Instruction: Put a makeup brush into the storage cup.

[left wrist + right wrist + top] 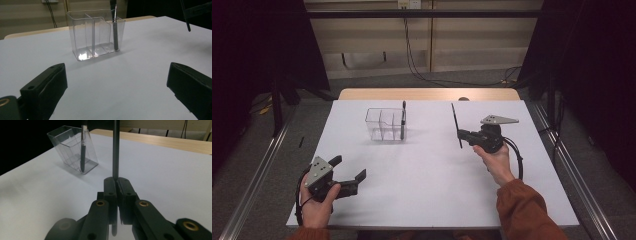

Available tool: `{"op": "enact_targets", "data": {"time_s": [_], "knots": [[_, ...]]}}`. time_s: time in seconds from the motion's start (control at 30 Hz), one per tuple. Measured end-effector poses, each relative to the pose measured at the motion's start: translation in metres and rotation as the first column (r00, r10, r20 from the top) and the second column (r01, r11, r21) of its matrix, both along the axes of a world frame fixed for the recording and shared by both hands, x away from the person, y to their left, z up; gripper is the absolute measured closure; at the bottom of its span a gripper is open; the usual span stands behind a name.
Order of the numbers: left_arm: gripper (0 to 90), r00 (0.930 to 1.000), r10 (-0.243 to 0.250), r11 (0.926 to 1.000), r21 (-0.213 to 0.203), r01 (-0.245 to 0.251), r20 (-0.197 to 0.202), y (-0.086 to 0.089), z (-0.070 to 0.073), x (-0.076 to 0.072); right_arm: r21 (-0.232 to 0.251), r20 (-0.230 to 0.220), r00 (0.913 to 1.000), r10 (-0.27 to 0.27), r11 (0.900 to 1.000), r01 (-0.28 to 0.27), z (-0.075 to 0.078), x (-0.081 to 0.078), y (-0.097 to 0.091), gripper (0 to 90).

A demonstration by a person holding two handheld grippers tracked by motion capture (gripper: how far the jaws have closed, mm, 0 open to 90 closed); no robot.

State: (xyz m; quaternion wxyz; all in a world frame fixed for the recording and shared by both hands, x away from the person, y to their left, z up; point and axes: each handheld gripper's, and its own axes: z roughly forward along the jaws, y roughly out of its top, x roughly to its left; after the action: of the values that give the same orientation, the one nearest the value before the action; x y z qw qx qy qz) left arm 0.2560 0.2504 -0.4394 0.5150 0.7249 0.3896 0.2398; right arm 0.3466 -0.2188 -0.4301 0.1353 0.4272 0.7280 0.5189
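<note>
A clear plastic organiser (384, 125) with several compartments stands on the white table, left of centre at the back. One dark pen (403, 120) stands upright in its right-hand compartment, seen also as the pen (115, 30) and the pen (83, 150). My right gripper (462, 135) hovers to the organiser's right, shut on a second dark pen (456, 125) held nearly upright; in the right gripper view the pen (115, 150) rises from between the pressed jaws. My left gripper (348, 175) rests near the front left, jaws wide apart and holding nothing, facing the organiser (95, 35).
The white table top (427, 180) ends at a wooden strip (427, 94) at the back. Cables hang on the wall behind. Dark curtains and metal rails flank both sides.
</note>
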Motion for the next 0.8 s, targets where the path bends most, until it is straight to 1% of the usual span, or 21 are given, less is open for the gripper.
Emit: {"op": "enact_targets", "data": {"time_s": [0.07,0.23,0.5,0.63,0.7,0.77,0.8], "knots": [[3.0,1.0000,0.000,1.0000,-0.002,0.000,0.000,0.000,0.000,0.000,0.010,0.009,0.9999,0.006,0.9999,-0.006,0.003,-0.003,0.001,86.6],[3.0,1.0000,0.000,1.0000,0.001,0.000,0.000,0.000,0.000,0.000,0.010,0.020,0.9997,0.016,0.9998,-0.017,0.006,-0.009,0.001,86.6],[3.2,1.0000,0.001,0.9999,-0.012,-0.001,0.006,0.000,0.000,-0.001,0.018,0.022,0.9989,0.041,0.9990,-0.041,0.004,-0.020,0.006,86.6],[3.2,1.0000,0.001,0.9999,-0.010,-0.001,0.008,0.000,0.000,-0.001,0.035,0.025,0.9980,0.058,0.9977,-0.058,0.006,-0.026,0.010,86.6],[3.1,1.0000,0.001,0.9999,-0.010,-0.001,0.008,0.000,0.000,-0.001,0.037,0.034,0.9972,0.066,0.9970,-0.068,0.007,-0.030,0.013,86.6],[3.1,1.0000,-0.001,1.0000,-0.006,0.001,0.007,0.000,0.000,-0.001,0.031,0.036,0.9961,0.080,0.9962,-0.081,0.007,-0.034,0.016,86.6],[3.1,1.0000,-0.002,1.0000,-0.006,0.002,0.009,-0.001,0.000,-0.001,0.036,0.035,0.9961,0.082,0.9959,-0.083,0.007,-0.035,0.016,86.6]]}}
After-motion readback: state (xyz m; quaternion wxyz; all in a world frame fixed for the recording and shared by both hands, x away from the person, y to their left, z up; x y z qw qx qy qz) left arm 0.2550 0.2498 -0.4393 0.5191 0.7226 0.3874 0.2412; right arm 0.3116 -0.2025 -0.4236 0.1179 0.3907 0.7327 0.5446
